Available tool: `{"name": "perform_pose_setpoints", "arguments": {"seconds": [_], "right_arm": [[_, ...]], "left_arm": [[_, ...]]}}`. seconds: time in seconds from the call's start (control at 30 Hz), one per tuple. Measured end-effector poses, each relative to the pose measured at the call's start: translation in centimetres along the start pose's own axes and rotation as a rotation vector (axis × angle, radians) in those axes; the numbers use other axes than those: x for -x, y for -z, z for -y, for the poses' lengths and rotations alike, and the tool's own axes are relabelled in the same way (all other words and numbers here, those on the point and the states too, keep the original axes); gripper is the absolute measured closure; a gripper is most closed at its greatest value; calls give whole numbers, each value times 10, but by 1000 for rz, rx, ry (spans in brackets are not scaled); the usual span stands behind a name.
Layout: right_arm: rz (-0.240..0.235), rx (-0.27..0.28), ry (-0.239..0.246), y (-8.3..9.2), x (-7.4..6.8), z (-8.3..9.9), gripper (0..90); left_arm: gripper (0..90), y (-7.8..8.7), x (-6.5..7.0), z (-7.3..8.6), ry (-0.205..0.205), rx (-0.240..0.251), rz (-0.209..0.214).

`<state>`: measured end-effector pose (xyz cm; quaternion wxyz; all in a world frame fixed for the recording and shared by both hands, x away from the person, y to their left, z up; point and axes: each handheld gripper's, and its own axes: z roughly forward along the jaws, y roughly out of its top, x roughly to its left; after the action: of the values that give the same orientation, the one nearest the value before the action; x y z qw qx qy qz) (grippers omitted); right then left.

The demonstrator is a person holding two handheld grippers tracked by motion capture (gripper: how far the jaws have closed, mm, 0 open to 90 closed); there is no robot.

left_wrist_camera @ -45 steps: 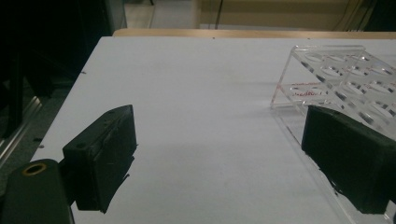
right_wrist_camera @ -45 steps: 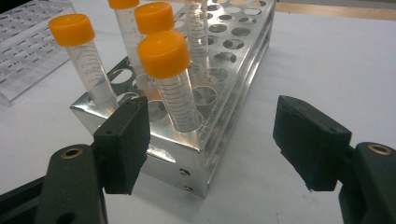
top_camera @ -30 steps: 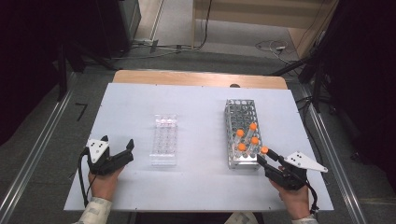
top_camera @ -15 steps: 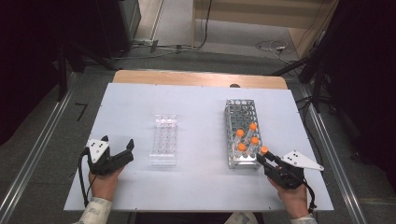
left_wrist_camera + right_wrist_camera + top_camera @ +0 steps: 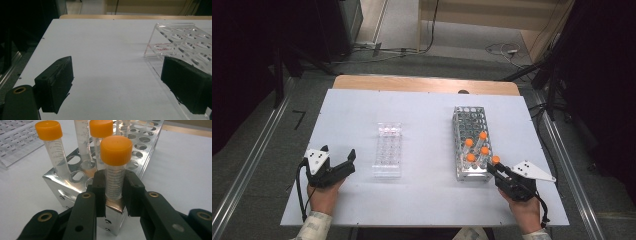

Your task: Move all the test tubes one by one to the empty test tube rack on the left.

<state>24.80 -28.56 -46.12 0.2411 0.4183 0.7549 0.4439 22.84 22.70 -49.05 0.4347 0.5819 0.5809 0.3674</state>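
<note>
A metal tube rack (image 5: 469,125) stands right of centre and holds several clear tubes with orange caps (image 5: 476,146). My right gripper (image 5: 493,168) is at the rack's near right corner. Its jaws have just been closing and are now shut on the tube (image 5: 115,178) in the corner hole, below its orange cap (image 5: 116,150). The tube stands upright in the rack (image 5: 143,141). My left gripper (image 5: 337,151) rests open near the table's front left, with nothing between its jaws (image 5: 117,82). A clear plastic rack (image 5: 388,150) lies just to its right (image 5: 180,42).
The white table top (image 5: 422,105) reaches to a wooden strip (image 5: 422,84) at the far edge. Two more capped tubes (image 5: 48,131) (image 5: 100,127) stand close behind the gripped one. The clear rack (image 5: 15,145) lies left of the metal rack.
The right gripper's jaws have drawn in around the front corner tube. Both hands stayed where they were, and the left gripper looks the same.
</note>
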Motion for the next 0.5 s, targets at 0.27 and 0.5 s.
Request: {"name": "perform_pose_setpoints", "arguments": {"seconds": [0.27,0.5], "right_arm": [[2,44,-7,8,3,-9,709],[-3,76,-7,18,2,-22,711]], "left_arm": [[118,0,0,0,1,-1,-2],[118,0,0,0,0,-2,0]]}}
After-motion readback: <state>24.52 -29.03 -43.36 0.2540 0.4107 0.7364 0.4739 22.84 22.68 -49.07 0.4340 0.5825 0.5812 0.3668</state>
